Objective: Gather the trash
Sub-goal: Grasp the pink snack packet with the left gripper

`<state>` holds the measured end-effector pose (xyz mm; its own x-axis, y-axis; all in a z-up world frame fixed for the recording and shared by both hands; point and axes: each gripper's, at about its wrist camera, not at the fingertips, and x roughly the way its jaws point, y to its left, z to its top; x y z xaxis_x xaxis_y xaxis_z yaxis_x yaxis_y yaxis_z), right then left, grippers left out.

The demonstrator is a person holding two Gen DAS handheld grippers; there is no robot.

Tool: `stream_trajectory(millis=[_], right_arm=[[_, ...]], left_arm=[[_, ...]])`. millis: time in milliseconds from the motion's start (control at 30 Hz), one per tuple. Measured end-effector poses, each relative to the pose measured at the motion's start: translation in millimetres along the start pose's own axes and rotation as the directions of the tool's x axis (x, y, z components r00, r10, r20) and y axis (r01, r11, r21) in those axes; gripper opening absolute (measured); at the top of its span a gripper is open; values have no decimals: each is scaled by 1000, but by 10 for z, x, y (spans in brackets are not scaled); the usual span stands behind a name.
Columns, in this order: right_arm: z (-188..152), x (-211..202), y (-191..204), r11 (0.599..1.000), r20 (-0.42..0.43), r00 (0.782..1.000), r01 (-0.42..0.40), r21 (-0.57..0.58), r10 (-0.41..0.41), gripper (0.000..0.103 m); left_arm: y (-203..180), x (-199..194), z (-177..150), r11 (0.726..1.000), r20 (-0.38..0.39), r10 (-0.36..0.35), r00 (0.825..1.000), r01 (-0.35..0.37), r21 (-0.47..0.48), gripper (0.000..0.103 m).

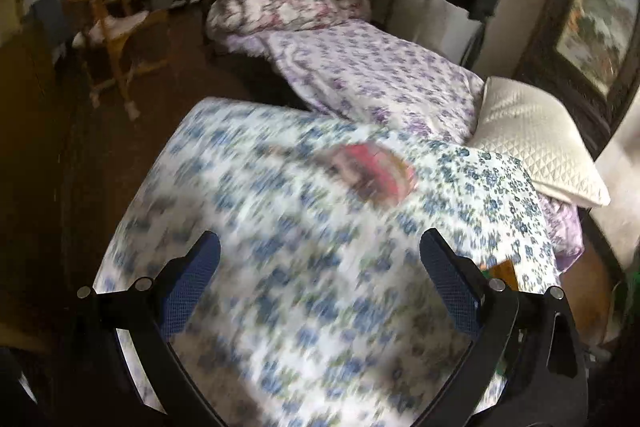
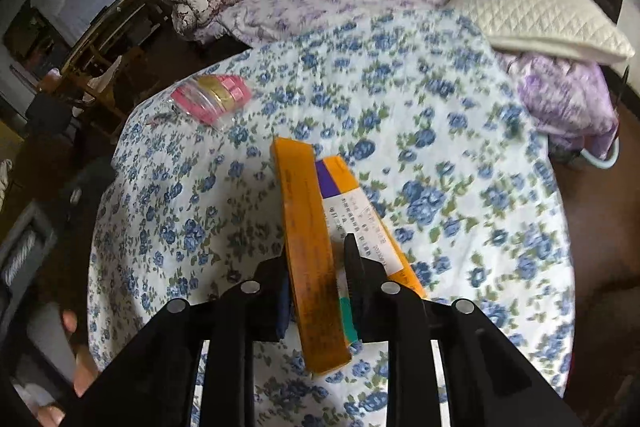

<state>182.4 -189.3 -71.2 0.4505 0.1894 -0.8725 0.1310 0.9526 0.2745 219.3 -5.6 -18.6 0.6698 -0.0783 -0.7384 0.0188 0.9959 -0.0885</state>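
Right gripper (image 2: 316, 267) is clamped onto a long orange cardboard box (image 2: 310, 239), held above the blue-flowered white quilt (image 2: 440, 131). Left gripper (image 1: 320, 259) hangs wide open over that quilt, and a crinkly pink plastic wrapper (image 2: 210, 97) lies on it, near its far-left edge.

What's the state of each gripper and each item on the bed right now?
left gripper: open, empty, above the blue floral cloth.
right gripper: shut on orange box.
orange box: clamped between the fingers, tilted, closed.
pink wrapper: lying loose on the cloth, ungripped.
white pillow: lying at the bed's far side.
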Motion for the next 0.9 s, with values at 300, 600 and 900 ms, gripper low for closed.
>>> stream_trajectory(millis=[300,600,900], right_arm=[[80,32,-112,995,-24,995,-95,22,95,20],[105,29,-174,989,-41,989,-141,43,143,21],[53,5,-146,987,-51,986,-156,47,158,24]], left_arm=[[-502,771,531,976,-58,154,986,-143,165,96],[-373,1020,290,975,-162,148,976,-116,192,83],[-22,671,280,997,-184,-5,983,19,70,72]])
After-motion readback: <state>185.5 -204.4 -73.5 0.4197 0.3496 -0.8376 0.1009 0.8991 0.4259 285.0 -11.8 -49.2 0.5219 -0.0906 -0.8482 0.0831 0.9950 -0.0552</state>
